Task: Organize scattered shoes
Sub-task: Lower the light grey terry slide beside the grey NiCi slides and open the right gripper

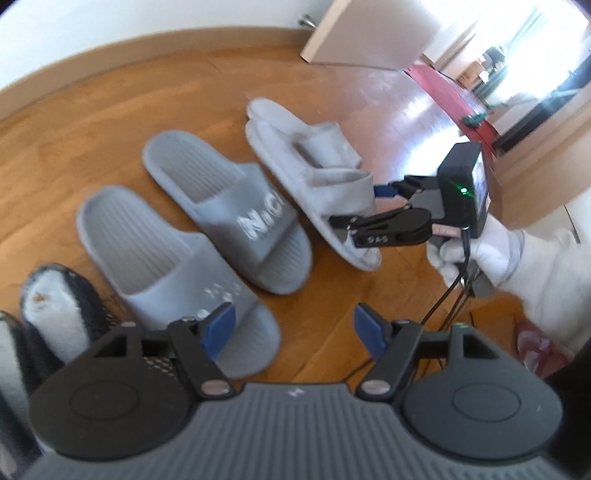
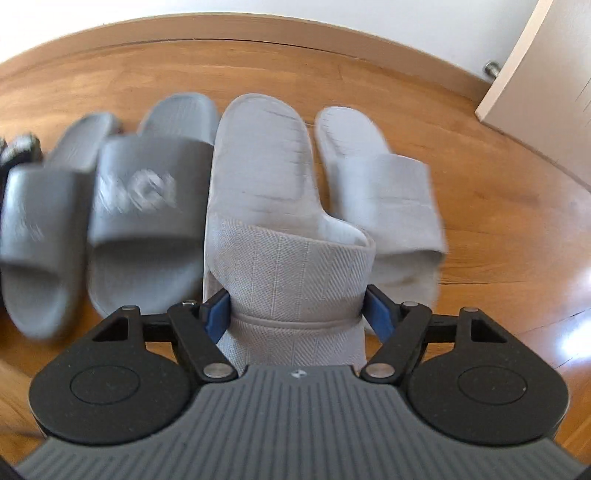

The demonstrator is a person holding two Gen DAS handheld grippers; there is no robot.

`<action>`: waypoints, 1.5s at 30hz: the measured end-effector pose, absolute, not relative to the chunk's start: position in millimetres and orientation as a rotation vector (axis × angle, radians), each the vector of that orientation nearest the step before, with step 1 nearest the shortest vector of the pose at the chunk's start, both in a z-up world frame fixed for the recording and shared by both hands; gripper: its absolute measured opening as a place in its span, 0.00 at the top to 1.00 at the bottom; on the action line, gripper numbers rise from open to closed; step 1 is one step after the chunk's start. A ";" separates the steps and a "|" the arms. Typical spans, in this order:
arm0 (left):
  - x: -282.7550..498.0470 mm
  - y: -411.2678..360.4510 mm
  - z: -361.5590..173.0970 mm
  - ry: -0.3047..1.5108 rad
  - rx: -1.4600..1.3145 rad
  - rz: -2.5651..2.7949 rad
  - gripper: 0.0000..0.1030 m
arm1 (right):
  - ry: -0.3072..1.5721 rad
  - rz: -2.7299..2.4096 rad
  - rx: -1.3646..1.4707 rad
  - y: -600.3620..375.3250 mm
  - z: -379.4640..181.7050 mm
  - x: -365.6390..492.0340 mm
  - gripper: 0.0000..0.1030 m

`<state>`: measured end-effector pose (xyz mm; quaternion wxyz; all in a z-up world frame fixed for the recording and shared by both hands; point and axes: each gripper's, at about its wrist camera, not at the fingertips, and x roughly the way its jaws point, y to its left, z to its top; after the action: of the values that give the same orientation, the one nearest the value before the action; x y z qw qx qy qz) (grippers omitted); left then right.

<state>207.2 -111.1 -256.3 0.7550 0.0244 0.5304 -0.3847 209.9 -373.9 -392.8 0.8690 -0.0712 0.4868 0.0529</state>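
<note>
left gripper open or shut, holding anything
Open and empty: the left gripper has its blue pads wide apart with bare wooden floor between them.

Light grey fabric slipper (image 2: 258,177) with herringbone-weave strap, matching pale grey slipper (image 2: 376,184), mid-grey ribbed rubber slides (image 1: 221,206) with white lettering, honey-brown wooden floor (image 2: 498,206), black gripper (image 2: 295,314) with blue pads (image 2: 218,314), white glove (image 1: 491,251).

A wooden floor (image 2: 498,229) runs to a pale skirting board (image 2: 258,27) under a white wall (image 2: 332,11). Far right, a light door (image 2: 546,92) stands beside a metal doorstop (image 2: 491,68). A red rug (image 1: 447,88) lies beyond.
</note>
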 end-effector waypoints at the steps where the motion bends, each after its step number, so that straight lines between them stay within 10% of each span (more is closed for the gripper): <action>1: 206.8 -107.5 -255.2 1.153 0.051 -0.831 0.32 | 1.025 0.098 -0.149 -372.8 -391.3 211.0 0.28; 18: 205.0 -87.1 -243.7 1.126 0.024 -0.781 0.26 | 0.937 0.202 0.068 -454.4 -367.9 263.0 0.06; 45: 205.5 -90.3 -245.7 1.154 0.029 -0.741 0.16 | 1.030 0.207 -0.233 -373.7 -405.6 256.1 0.03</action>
<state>205.5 -90.3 -245.7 0.7740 0.0135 0.5328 -0.3419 256.1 -373.6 -405.6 0.8588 -0.1108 0.4904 0.0984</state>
